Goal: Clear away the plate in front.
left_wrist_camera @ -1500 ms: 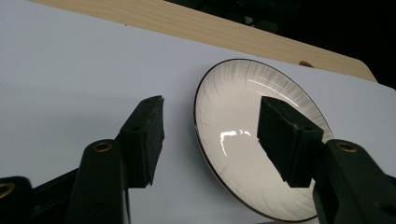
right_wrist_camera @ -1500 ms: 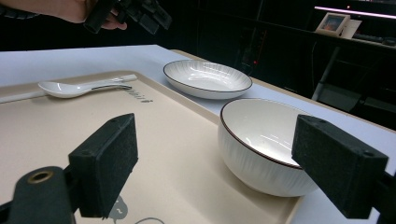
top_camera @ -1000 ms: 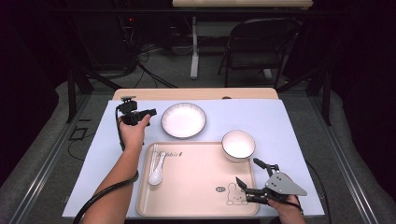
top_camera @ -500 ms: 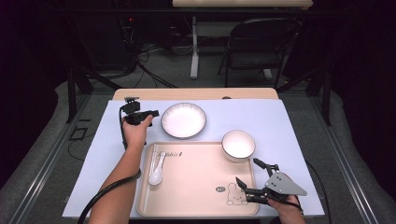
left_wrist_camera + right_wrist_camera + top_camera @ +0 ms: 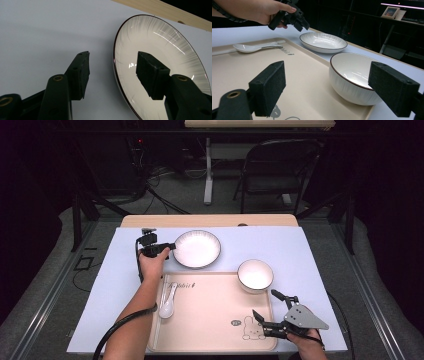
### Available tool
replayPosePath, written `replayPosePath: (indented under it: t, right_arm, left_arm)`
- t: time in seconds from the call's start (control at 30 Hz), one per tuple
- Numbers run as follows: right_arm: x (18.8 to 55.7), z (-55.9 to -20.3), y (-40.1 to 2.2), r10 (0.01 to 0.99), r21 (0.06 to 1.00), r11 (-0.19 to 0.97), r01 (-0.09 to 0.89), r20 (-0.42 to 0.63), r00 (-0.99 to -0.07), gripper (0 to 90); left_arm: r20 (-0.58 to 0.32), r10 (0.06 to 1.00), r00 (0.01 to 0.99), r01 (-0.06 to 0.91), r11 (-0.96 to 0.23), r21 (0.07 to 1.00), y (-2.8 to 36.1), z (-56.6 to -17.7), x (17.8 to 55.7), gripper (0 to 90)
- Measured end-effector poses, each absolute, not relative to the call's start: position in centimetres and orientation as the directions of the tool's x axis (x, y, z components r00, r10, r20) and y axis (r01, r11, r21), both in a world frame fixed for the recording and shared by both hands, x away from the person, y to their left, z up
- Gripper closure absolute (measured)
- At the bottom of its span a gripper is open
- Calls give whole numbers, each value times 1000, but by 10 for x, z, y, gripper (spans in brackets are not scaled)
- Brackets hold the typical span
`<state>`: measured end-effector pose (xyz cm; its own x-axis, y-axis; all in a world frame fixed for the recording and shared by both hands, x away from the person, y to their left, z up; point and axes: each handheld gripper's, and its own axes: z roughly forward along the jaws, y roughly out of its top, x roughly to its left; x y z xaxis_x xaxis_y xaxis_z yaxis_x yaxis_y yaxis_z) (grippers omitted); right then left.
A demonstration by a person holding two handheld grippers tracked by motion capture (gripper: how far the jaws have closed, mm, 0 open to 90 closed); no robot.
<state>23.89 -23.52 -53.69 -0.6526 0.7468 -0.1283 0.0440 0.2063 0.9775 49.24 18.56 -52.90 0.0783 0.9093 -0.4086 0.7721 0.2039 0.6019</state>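
Note:
A white plate [image 5: 196, 248] with a dark rim lies on the pale blue cloth behind a beige tray [image 5: 215, 320]. My left gripper [image 5: 167, 247] is at the plate's left rim. In the left gripper view it [image 5: 113, 57] is open and astride that rim: one jaw stands over the cloth, the other over the plate's [image 5: 162, 45] inside. A white bowl [image 5: 255, 275] sits at the tray's far right corner and a white spoon [image 5: 167, 302] lies at its left. My right gripper [image 5: 265, 303] is open over the tray's front right, pointing at the bowl [image 5: 354, 77].
The blue cloth [image 5: 300, 250] covers the table, with a wooden strip [image 5: 210, 220] bare at the far edge. A folding chair [image 5: 280, 165] and a table leg [image 5: 207, 170] stand on the floor beyond. A black cable [image 5: 120, 325] trails along the left forearm.
My left gripper has sunk and shifted a little toward the plate's left rim. The right gripper, bowl, spoon and plate have not moved.

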Motion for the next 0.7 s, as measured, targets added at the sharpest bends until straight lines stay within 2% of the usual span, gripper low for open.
replayPosePath:
  t: [0.43,0.7]
  right_arm:
    - [239,-537,-235,747,977,210,45,-130,-652,140]
    - [239,-537,-236,749,977,209,46,-130,-650,140]
  left_arm:
    - [-428,899,91,785,200,586,175,-541,496,466]
    - [-454,886,88,799,210,564,172,-544,499,538]
